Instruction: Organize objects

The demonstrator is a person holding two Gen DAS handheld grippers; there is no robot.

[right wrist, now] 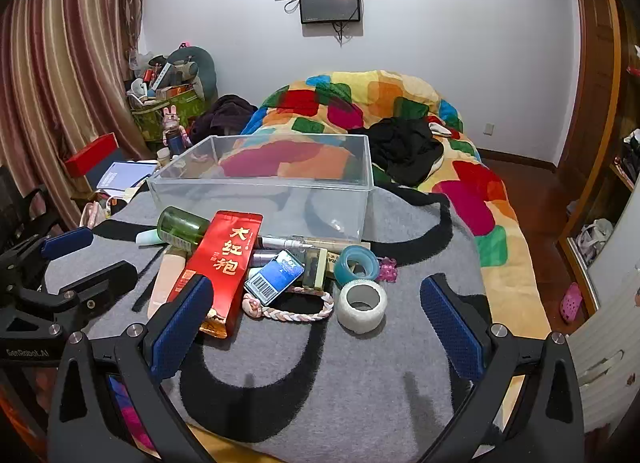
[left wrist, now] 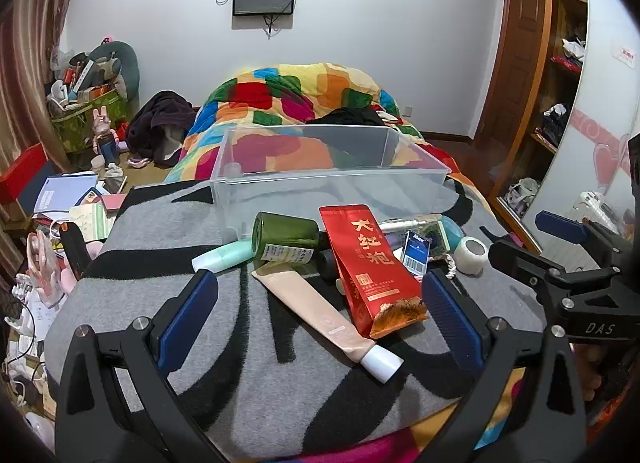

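Left claw (left wrist: 320, 311): spread wide, holding nothing; beige tube (left wrist: 320, 315) and lower end of red tea pouch (left wrist: 372, 267) lie between its pads. Right claw (right wrist: 316, 319): spread wide, holding nothing; white tape roll (right wrist: 362, 305) and braided cord (right wrist: 296, 313) lie ahead of it. Green bottle (left wrist: 286, 237) on its side behind the pouch. Clear bin (right wrist: 264, 187) stands behind the pile on the grey blanket (right wrist: 320, 383), on the bed.

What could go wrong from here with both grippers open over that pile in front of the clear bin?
The red tea pouch lies across the beige tube and against the green bottle, so lifting one may drag the others. The white tape roll could roll on the soft grey blanket away from the clear bin.
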